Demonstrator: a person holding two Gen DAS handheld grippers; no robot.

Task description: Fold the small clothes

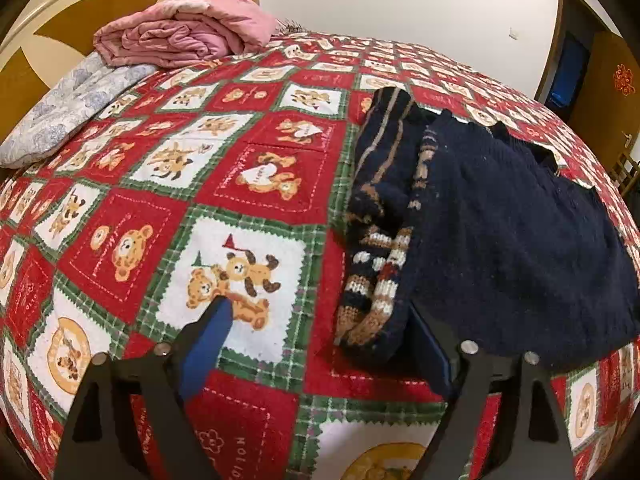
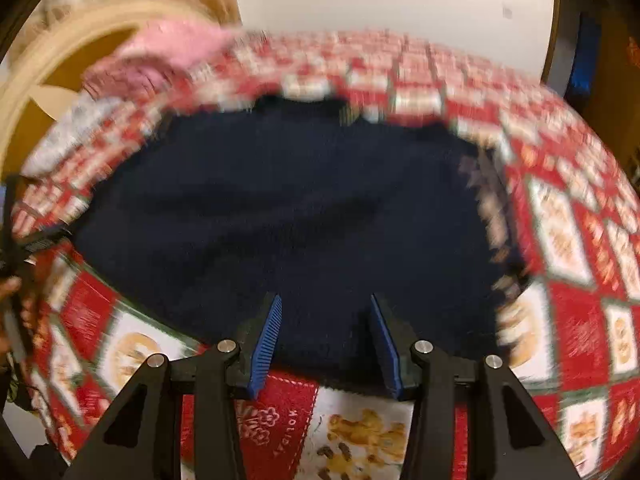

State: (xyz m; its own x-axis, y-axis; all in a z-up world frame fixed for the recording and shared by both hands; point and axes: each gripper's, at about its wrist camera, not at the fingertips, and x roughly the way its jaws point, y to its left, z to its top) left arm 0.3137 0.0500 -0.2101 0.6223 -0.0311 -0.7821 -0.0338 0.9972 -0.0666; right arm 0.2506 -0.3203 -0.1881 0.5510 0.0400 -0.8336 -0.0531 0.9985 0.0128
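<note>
Left wrist view: the navy knitted sweater (image 1: 500,232) lies on the teddy-bear bedspread (image 1: 240,240) near its front edge, one patterned sleeve (image 1: 384,216) folded in. Left gripper (image 1: 320,320) gapes wide, empty; right gripper (image 2: 325,312) partly open, holding nothing, over the hem. Best pinch both hem corners squarely. No containers visible.

The bed (image 1: 248,168) carries everything here, covered by a quilt (image 1: 132,236) of red, white and green squares printed with teddy bears. A navy knitted sweater (image 1: 500,232) lies flat on the quilt, its striped tan and white sleeves (image 1: 380,280) folded along 1 side. Near the headboard (image 1: 60,12) a grey patterned pillow (image 1: 68,112) rests on the quilt, with a folded pink blanket (image 1: 184,32) on top of it. The right wrist view is blurred, showing the sweater (image 2: 288,216) spread on the quilt (image 2: 576,320)
</note>
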